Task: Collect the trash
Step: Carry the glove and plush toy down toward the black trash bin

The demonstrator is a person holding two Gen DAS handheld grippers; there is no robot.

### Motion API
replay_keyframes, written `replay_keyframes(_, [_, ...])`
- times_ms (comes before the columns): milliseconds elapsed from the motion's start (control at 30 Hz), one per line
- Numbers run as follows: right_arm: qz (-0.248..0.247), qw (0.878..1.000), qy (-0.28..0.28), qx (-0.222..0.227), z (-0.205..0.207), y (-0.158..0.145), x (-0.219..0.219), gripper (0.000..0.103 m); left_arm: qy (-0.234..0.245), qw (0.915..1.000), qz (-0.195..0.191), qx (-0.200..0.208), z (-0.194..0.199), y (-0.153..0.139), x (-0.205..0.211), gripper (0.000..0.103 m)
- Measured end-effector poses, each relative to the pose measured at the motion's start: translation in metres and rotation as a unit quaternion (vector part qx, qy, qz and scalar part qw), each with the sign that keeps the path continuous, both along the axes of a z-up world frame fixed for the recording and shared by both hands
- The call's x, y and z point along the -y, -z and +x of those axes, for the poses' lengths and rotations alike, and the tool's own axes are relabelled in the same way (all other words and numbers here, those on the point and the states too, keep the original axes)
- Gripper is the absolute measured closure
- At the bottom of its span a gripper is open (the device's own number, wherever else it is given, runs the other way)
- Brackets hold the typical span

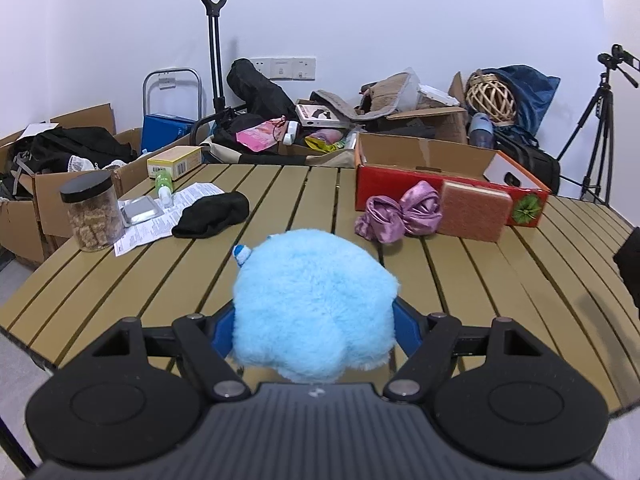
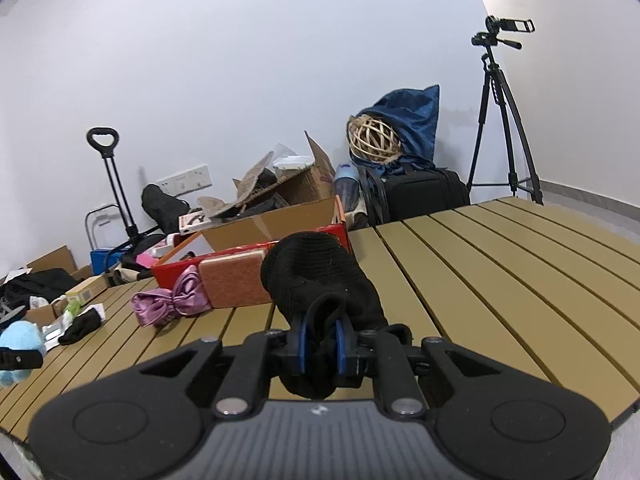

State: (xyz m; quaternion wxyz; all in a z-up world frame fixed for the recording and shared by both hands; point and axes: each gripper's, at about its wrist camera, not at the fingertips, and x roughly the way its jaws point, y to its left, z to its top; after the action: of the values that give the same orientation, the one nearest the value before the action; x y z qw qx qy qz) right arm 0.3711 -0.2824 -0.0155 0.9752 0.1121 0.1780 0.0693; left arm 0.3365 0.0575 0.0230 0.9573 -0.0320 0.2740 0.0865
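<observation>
Clamping a blue plush (image 1: 314, 312) between wide jaws, the left gripper (image 1: 314, 320) carried it above the table (image 1: 500, 280), while the right gripper (image 2: 320, 338) pinched a black sock (image 2: 316, 280), likely bound for the box (image 1: 424, 160).

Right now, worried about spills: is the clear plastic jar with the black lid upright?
Upright: the clear plastic jar stands on its base, black lid on top.
</observation>
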Motion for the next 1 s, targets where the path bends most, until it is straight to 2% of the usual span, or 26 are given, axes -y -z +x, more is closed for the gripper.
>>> replay_keyframes(200, [-0.002,1.0,-0.013,0.007,-0.023,0.0,0.003,0.089,0.013,0.9998,0.015,0.005,-0.032,0.0,0.011,0.027])
replay_keyframes(533, [-0.012,0.999,-0.05,0.013,-0.068,0.01,-0.007,0.089,0.03,0.9994,0.011,0.012,-0.082,0.002,0.017,0.027])
replay_keyframes(1000, [-0.055,0.994,-0.094,-0.019,-0.139,0.043,-0.025,0.089,0.056,0.9983,-0.009,-0.01,-0.133,0.033,0.019,0.027])
